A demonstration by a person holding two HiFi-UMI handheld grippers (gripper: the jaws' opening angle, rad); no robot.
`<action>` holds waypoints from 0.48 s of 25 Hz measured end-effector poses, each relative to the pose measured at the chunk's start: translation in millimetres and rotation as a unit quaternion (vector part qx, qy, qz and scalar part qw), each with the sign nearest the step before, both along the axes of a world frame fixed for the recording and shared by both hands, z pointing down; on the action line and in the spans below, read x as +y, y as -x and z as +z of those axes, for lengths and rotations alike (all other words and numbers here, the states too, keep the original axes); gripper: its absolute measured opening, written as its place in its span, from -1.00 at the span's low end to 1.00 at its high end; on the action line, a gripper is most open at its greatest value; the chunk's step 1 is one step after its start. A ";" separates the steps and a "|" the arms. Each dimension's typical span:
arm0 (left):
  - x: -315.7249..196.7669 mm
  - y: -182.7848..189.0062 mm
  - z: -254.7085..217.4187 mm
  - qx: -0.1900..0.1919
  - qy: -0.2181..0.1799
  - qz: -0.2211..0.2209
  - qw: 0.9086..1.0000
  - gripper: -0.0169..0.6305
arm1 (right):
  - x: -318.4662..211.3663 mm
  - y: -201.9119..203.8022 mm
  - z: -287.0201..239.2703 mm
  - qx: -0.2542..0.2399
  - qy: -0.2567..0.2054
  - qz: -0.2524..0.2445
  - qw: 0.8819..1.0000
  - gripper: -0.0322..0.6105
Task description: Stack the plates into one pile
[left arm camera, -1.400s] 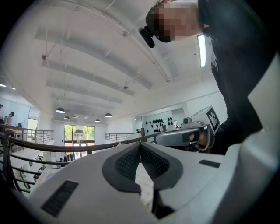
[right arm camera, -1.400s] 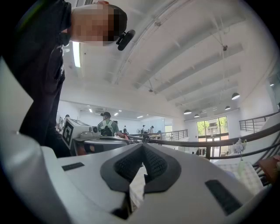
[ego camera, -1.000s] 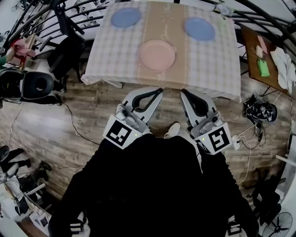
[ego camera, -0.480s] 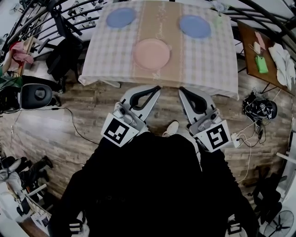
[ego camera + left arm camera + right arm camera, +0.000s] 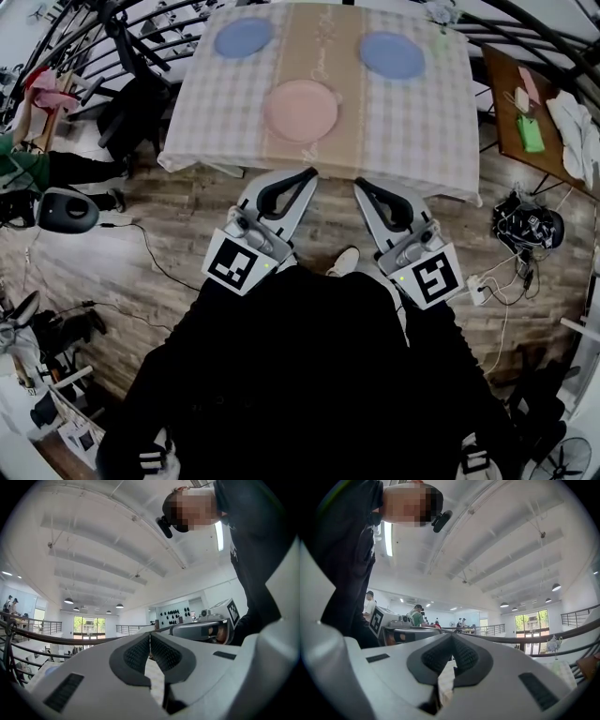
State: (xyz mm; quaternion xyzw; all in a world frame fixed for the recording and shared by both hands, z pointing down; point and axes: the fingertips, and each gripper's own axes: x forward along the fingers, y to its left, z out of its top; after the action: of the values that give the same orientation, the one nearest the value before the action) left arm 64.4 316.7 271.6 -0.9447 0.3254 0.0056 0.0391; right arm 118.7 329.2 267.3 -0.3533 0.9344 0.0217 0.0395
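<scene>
Three plates lie ahead of my left gripper (image 5: 307,174) and right gripper (image 5: 360,183), both shut on nothing: pink plate (image 5: 301,110) nearest, left blue plate (image 5: 243,37) and right blue plate (image 5: 392,54) beyond, so I'd open early and meet a rim level.

Pink plate (image 5: 301,111) flat — 2 blue plates (image 5: 243,38) sep., behind.

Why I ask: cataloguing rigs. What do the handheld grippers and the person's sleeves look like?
Left gripper and right gripper match: light grey angular bodies, black textured pads lining tapered jaws, a white cube with black square markers at the rear. The person's sleeves are black.
</scene>
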 end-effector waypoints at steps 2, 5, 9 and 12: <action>-0.5 -6.1 1.6 -0.004 0.001 -0.005 1.000 -0.88 | -1.2 -7.8 -0.6 -0.002 -0.003 -0.001 1.000 -0.88; -0.5 -14.9 2.1 -0.008 -0.001 -0.011 1.000 -0.88 | -1.9 -17.7 -1.8 -0.006 -0.007 -0.006 1.000 -0.89; 1.0 -30.3 0.5 -0.014 -0.009 -0.023 1.000 -0.88 | 0.2 -32.0 -0.5 -0.005 -0.006 -0.016 1.000 -0.89; 3.4 -40.4 1.6 -0.021 -0.009 -0.029 0.999 -0.88 | -0.2 -40.7 1.8 -0.005 -0.005 -0.023 1.000 -0.88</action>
State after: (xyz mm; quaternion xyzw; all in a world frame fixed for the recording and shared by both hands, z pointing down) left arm 104.8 320.1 273.2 -0.9343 0.3520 -0.0125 0.0547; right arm 159.4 329.0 269.2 -0.3319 0.9419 0.0234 0.0460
